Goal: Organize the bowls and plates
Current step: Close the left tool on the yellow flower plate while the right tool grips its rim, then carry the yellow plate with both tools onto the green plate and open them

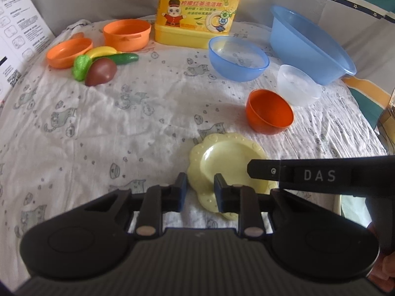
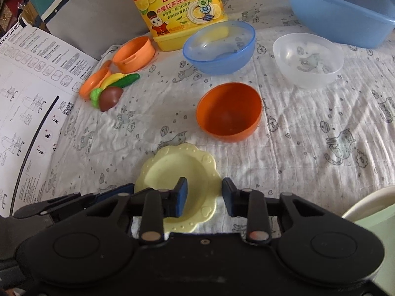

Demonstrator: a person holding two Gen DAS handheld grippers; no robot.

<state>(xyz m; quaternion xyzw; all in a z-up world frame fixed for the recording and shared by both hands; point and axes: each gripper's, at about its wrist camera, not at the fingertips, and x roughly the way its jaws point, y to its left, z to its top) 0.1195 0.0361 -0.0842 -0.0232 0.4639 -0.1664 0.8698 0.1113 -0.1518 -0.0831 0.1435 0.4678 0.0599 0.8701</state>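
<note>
Both tools close in on the yellow plate [image 2: 180, 187], lying flat on the desk [image 2: 296, 148] at six o'clock from the orange bowl [image 2: 228, 111]. The right hand-held gripper [image 2: 205, 197] straddles its rim, released; the left hand-held gripper [image 1: 200, 192] likewise gapes. Next, I reckon: clench, lift.

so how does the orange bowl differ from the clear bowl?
The orange bowl is opaque and tipped on its side, opening toward the cameras; the clear bowl is translucent, so the cat-print cloth shows through it, and sits nearly upright. The orange bowl lies nearer the yellow plate. Both are round, empty and ungripped.
</note>
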